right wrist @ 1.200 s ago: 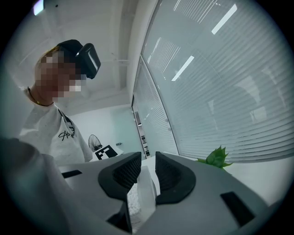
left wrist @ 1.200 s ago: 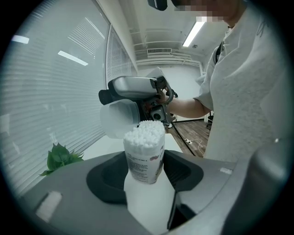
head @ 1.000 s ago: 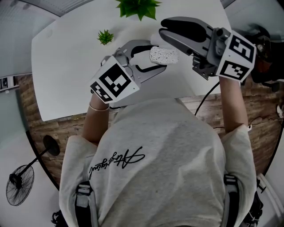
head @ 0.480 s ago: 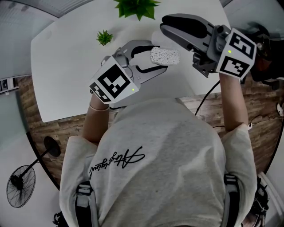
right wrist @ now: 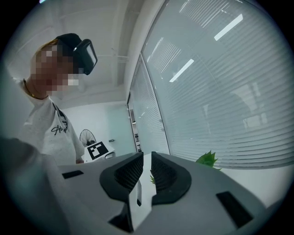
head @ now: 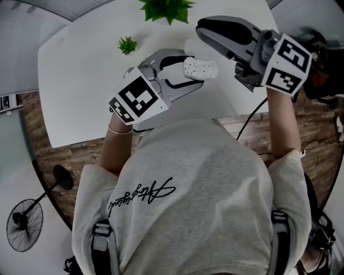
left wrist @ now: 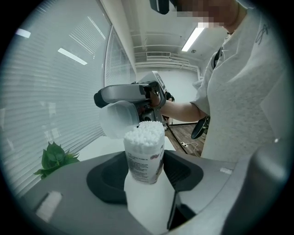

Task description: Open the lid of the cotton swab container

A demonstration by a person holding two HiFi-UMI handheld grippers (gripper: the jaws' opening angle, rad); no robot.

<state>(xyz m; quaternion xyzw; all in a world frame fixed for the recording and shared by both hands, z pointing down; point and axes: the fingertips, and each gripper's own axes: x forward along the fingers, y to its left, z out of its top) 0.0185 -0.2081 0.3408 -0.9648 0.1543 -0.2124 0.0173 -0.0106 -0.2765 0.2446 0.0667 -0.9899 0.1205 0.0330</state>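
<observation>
The cotton swab container (head: 200,69) stands upright between the jaws of my left gripper (head: 189,70), which is shut on its body. Its lid is off, and the white swab tips (left wrist: 144,132) show above the labelled tube (left wrist: 143,158). The translucent lid (left wrist: 118,120) hangs from my right gripper (left wrist: 98,97), just above and behind the container. In the head view the lid (head: 191,47) sits under the right gripper's (head: 200,31) tip. That gripper's jaws have just been closing, and a thin wall of the lid (right wrist: 138,195) is pinched between them.
A white table (head: 80,80) lies below both grippers, with a small plant (head: 127,44) and a larger one (head: 166,8) at its far side. A cable (head: 252,115) hangs off the near edge. A fan (head: 24,228) stands on the floor at the left.
The right gripper has drifted very slightly to the right with the lid. The left gripper and the container have stayed where they were.
</observation>
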